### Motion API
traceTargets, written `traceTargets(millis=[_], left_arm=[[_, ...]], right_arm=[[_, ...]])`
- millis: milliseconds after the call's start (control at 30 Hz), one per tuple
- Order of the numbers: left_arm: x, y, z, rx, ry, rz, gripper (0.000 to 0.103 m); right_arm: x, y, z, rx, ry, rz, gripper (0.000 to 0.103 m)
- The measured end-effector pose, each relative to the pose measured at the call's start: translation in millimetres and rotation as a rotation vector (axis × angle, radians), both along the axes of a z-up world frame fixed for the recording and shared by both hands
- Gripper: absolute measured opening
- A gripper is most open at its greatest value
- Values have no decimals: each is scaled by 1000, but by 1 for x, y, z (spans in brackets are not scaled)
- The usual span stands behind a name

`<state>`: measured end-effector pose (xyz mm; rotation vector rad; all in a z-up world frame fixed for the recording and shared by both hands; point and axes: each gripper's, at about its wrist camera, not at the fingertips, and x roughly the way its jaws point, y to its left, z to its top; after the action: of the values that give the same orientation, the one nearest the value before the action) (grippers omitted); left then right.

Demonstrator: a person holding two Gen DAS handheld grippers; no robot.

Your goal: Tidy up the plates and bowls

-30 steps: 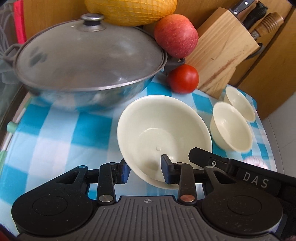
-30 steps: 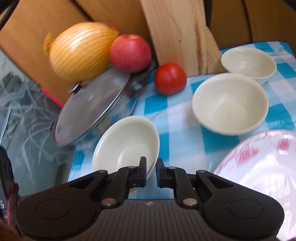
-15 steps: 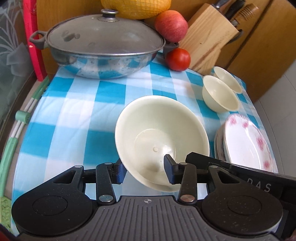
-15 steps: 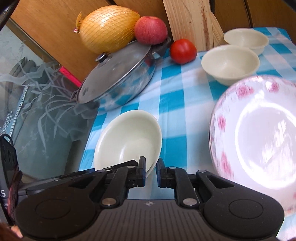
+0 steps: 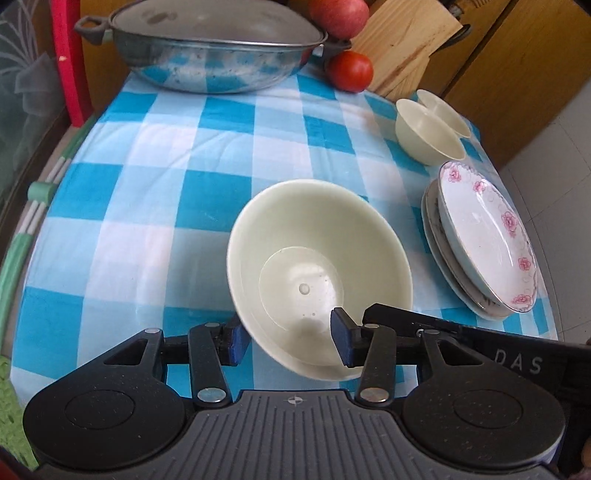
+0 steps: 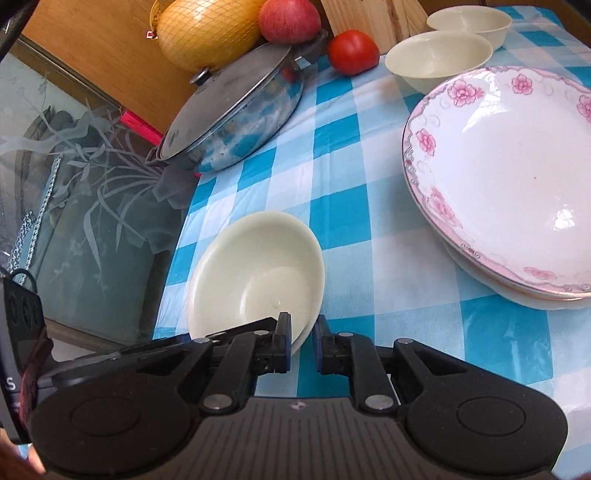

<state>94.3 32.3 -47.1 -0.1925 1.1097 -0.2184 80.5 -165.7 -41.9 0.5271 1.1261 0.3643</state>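
Note:
A cream bowl is held tilted above the blue checked cloth. My right gripper is shut on its near rim, and the bowl shows in the right wrist view. My left gripper is open, one finger outside the bowl's wall and one inside. Two smaller cream bowls stand at the far right, also in the right wrist view. A stack of plates with a pink-flowered one on top lies at the right, also in the right wrist view.
A lidded steel wok stands at the back, with a tomato, an apple, a netted yellow fruit and a wooden knife block. The table edge runs along the left.
Both grippers and the held bowl have drawn back from the wok toward the near side of the table. The plate stack has come further into view. The grips have not changed.

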Motion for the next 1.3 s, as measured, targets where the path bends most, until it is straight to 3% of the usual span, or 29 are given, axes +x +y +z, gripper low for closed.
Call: traceTargets(millis=[133,333,533,1033,1300], left_arm=[[-2,0,11,55,-75,22,61],[-1,-1,16,81,-113,30,65],[-6,-9,25,175,-203,32,68],[-7,-14,36,277,-318,50,83],[-4,-20,39,354,-380,63,86]], right_arm=[[-2,0,7,-39,-41,-6,15],[-1,-6,13,-51,-67,-22,16],[-2,-5,19,-75,-107,-20,17],[0,-4,16,-71,-103,-26,21],[1,-8,17,-67,-105,-37,23]])
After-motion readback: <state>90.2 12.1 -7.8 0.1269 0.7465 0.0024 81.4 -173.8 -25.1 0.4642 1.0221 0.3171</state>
